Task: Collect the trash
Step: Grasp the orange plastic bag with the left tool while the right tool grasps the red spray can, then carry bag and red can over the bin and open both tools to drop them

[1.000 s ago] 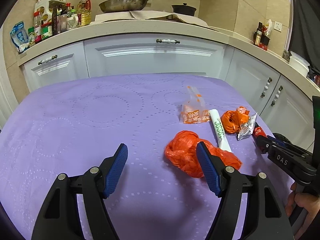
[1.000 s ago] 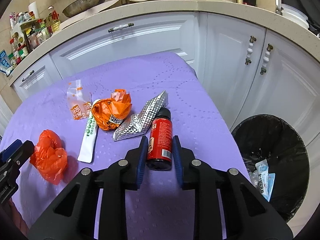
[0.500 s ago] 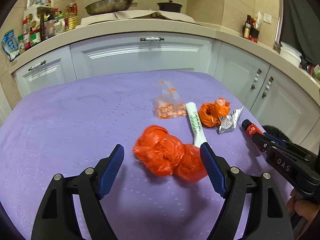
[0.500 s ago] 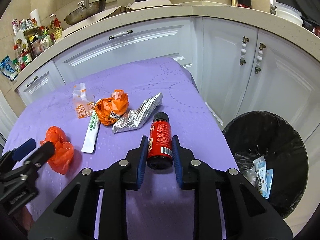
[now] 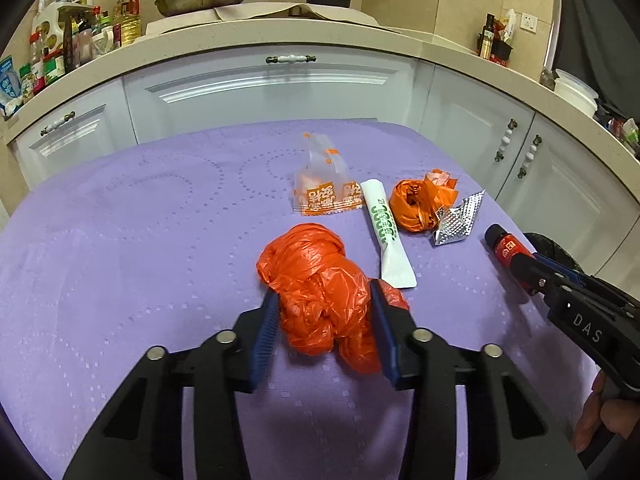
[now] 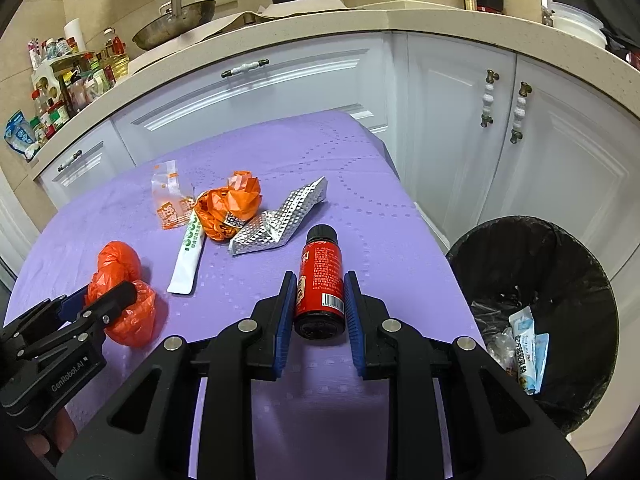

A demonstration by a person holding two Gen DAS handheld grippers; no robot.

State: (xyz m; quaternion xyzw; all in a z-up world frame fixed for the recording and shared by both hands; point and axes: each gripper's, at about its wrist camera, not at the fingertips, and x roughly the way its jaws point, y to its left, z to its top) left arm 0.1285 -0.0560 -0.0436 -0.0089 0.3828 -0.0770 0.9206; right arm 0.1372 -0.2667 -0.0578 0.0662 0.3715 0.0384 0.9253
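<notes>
We see the crumpled red plastic bag (image 5: 320,300) lying near the front of the purple tablecloth (image 5: 140,240), squeezed between the blue pads of the left gripper (image 5: 324,320), which is clenched on it. In the right wrist view the same bag sits at the near left, with the left gripper's fingers on either side of it. The right gripper (image 6: 320,312) grasps a small red bottle (image 6: 322,280) with a black cap, its pads pressed against the bottle's sides; the bottle lies near the right edge of the cloth, cap pointing away from us.

Farther back on the cloth lies the remaining trash: a white sachet with green print (image 5: 386,232) just beyond the red bag, a clear and orange packet (image 5: 324,192) to its far left, a balled orange wrapper (image 5: 420,204) to its right, and a crumpled silver foil wrapper (image 5: 458,224) touching that ball.

To the right of the table, on the floor, stands a bin lined with a black bag (image 6: 532,300), holding a few wrappers. White cabinets (image 6: 440,92) and a countertop (image 6: 360,24) with a pan (image 6: 176,28) run behind.
</notes>
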